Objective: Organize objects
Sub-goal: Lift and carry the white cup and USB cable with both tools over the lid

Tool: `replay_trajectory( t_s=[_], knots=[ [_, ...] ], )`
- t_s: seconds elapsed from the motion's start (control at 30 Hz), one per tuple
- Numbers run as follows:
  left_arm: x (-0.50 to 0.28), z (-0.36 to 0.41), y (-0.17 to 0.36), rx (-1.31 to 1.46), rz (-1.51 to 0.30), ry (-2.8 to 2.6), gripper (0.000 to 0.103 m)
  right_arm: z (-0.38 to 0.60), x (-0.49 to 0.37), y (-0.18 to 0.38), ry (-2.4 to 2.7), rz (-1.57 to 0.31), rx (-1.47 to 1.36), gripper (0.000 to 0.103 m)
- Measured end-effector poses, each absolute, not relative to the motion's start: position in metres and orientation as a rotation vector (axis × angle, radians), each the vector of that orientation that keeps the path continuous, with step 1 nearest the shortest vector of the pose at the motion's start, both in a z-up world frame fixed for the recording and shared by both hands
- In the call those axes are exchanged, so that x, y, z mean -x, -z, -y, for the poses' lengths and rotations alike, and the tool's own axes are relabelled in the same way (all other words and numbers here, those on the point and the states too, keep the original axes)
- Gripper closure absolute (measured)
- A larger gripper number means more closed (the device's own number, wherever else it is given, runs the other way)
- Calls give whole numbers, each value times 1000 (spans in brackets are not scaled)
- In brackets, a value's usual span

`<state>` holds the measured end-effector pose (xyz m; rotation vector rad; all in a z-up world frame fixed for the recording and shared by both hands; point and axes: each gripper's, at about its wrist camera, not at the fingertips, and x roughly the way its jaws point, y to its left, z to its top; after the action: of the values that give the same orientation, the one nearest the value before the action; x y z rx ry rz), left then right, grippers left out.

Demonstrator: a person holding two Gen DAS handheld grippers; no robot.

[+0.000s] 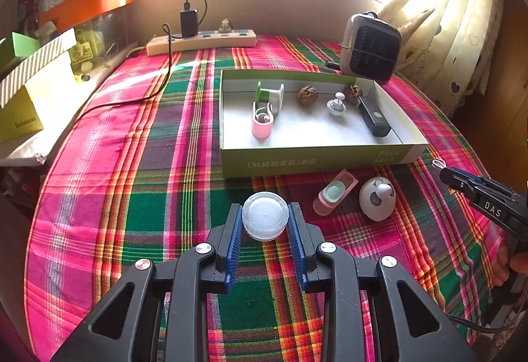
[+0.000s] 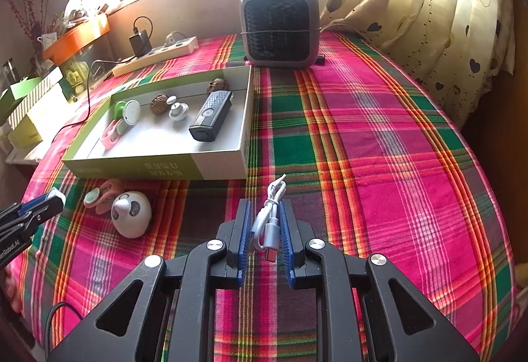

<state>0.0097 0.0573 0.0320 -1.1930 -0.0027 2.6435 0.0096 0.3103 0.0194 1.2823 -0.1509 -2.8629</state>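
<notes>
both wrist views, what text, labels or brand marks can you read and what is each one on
"DAS": white letters on the right hand-held gripper, seen in the left wrist view.
Chinese characters on the green front wall of the shallow green-and-white cardboard tray: upside down, too blurred to read.
Print on the yellow-green cardboard box at far left: too small to read.
White lettering on the left hand-held gripper: cut off, unreadable.

"DAS" in white capitals on the black body of the right gripper (image 1: 493,208), well to the right of the left jaws. "nRobot.AI", cut by the picture edge, in white on the left gripper (image 2: 19,230), far left of the right jaws. Chinese characters, upside down, on the near green wall of the box (image 1: 316,160) beyond the jaws; too blurred to read surely. Small dark lettering on the yellow-green carton (image 1: 19,122) far left, not legible.
</notes>
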Motion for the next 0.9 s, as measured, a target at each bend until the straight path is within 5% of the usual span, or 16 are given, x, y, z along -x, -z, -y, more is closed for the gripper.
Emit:
replay_trajectory(
  t_s=[0.9],
  knots=[
    [10, -64, -51, 1147, -19, -2652, 78, -288, 6, -56, 2772, 118, -1158, 85]
  ],
)
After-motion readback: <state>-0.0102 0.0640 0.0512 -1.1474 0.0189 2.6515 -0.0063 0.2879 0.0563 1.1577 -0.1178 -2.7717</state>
